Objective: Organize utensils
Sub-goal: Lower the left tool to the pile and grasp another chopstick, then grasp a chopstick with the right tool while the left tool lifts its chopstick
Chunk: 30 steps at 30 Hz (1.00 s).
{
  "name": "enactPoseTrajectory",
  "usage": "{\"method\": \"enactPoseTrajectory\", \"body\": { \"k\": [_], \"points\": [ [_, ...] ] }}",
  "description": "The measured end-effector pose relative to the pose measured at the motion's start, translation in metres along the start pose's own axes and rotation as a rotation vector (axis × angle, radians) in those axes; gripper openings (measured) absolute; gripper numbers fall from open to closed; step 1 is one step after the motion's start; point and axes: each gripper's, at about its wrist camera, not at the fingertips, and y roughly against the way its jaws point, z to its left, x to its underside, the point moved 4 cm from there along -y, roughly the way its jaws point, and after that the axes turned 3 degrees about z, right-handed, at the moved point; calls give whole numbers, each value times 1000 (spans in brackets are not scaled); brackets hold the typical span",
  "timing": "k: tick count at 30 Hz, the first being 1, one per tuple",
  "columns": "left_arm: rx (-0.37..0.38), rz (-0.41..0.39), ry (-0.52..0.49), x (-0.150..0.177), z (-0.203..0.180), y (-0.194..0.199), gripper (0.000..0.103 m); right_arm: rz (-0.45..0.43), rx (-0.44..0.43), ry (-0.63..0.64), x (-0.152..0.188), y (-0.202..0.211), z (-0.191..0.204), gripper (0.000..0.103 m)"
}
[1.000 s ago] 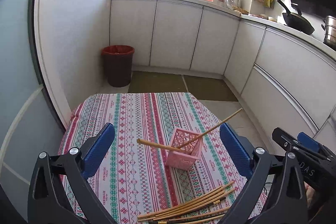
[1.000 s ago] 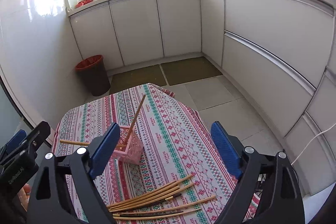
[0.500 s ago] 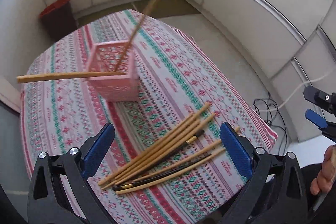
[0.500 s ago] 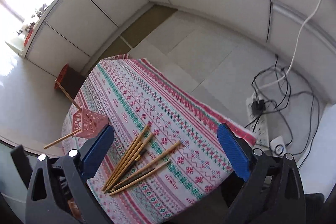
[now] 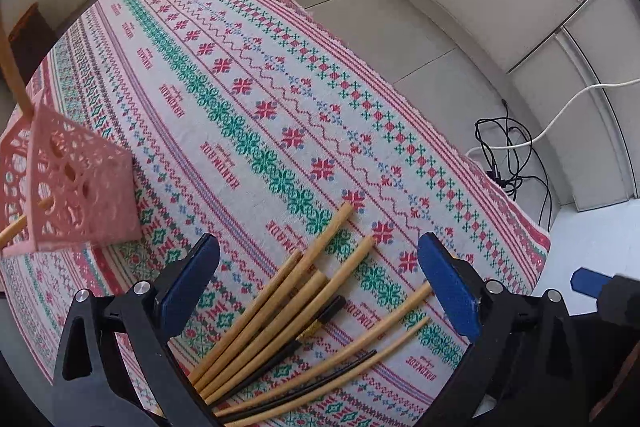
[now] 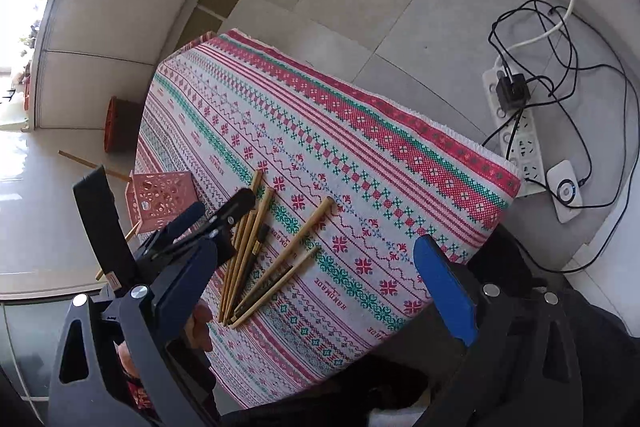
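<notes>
The table (image 6: 400, 163) wears a patterned cloth (image 5: 248, 75) in red, green and white. At 9 o'clock in the left wrist view stands a pink basket (image 5: 76, 187) holding two chopsticks (image 5: 12, 75). The loose chopsticks (image 5: 288, 311) lie bunched at 6 o'clock — the left gripper (image 5: 318, 287) hovers over them, jaws wide, gripping nothing. The right gripper (image 6: 316, 283) is wide open too — high above the table's near edge. A power strip (image 6: 516, 131) sits on the floor at 3 o'clock.
</notes>
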Motion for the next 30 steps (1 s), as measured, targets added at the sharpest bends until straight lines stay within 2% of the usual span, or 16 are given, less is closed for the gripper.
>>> {"method": "enactPoseTrajectory", "body": {
  "k": [2, 4, 6, 8, 9, 14, 15, 17, 19, 23, 27, 30],
  "points": [
    [10, 16, -13, -6, -1, -8, 75, 30, -8, -14, -1, -7, -4, 96],
    [11, 42, -21, -11, -2, -19, 50, 57, -13, -37, -3, -12, -9, 96],
    [0, 65, -36, -13, -1, -29, 39, 62, -9, -62, -5, -13, -15, 96],
    [-16, 55, -54, -15, -3, -32, 35, 62, -10, -80, -8, -13, -18, 96],
    [-16, 57, -63, -17, -4, -32, 28, 62, -10, -83, -8, -14, -19, 96],
    [-53, 61, -114, -14, -12, -35, 25, 87, -3, -83, -10, -19, -19, 96],
    [-60, 61, -122, -14, -15, -37, 23, 91, -3, -86, -10, -20, -19, 96],
    [-67, 51, -131, -13, -20, -40, 13, 93, 0, -92, -9, -22, -18, 96],
    [-80, 27, -127, -11, -16, -37, 13, 99, 7, -87, -7, -26, -15, 96],
    [-103, -47, -112, -4, -3, -16, 7, 102, 40, -74, -2, -38, -4, 96],
    [-112, -168, -71, 13, 13, 34, 6, 104, 74, -89, 2, -53, 4, 95],
    [-127, -266, -45, 31, 23, 76, 6, 91, 121, -107, 3, -67, 11, 83]
  ]
}}
